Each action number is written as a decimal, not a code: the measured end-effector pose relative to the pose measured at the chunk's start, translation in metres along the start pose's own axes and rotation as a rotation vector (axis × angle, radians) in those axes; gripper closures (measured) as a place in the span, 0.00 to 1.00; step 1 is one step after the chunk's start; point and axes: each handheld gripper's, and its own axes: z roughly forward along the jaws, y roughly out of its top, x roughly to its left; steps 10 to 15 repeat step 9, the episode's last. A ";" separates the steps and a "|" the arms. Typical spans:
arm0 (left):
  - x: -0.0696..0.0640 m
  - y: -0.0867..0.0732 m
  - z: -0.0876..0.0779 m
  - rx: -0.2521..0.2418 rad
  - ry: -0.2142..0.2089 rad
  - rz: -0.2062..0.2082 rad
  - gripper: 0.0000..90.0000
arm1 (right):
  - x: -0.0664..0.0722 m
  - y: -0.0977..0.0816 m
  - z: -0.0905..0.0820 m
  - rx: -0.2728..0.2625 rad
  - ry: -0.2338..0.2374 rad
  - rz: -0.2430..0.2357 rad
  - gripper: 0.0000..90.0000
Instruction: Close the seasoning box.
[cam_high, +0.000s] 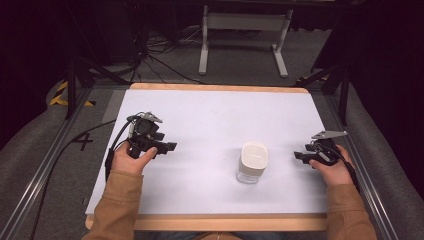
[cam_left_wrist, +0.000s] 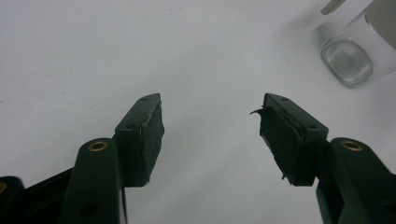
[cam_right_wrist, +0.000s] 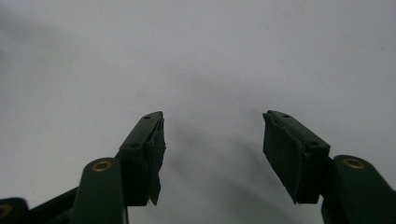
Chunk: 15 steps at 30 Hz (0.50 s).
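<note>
A clear glass jar with a white lid (cam_high: 252, 161) stands upright on the white table top (cam_high: 210, 120), right of centre. The jar (cam_left_wrist: 352, 58) also sits at the top right corner of the left gripper view. My left gripper (cam_high: 169, 146) rests low over the table at the left and points right toward the jar, well apart from it. Its jaws (cam_left_wrist: 210, 123) are open with nothing between them. My right gripper (cam_high: 298, 156) is at the right of the jar, pointing left, a short gap away. Its jaws (cam_right_wrist: 212, 140) are open over bare table.
The table has a wooden rim (cam_high: 220, 87) and metal rails (cam_high: 40, 165) along both sides. A white frame (cam_high: 245, 30) and loose cables (cam_high: 155, 55) lie on the floor beyond the far edge. A black cable (cam_high: 112, 145) trails from the left gripper.
</note>
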 end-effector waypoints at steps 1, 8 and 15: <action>0.000 0.000 0.000 0.000 0.000 0.000 0.44 | 0.001 0.000 0.001 0.007 0.004 -0.003 0.43; 0.000 0.000 0.000 -0.003 0.004 0.005 0.44 | 0.003 0.000 0.002 -0.010 0.010 -0.005 0.43; 0.000 0.001 0.000 -0.006 0.007 0.009 0.44 | 0.002 0.000 0.002 -0.014 0.014 -0.001 0.43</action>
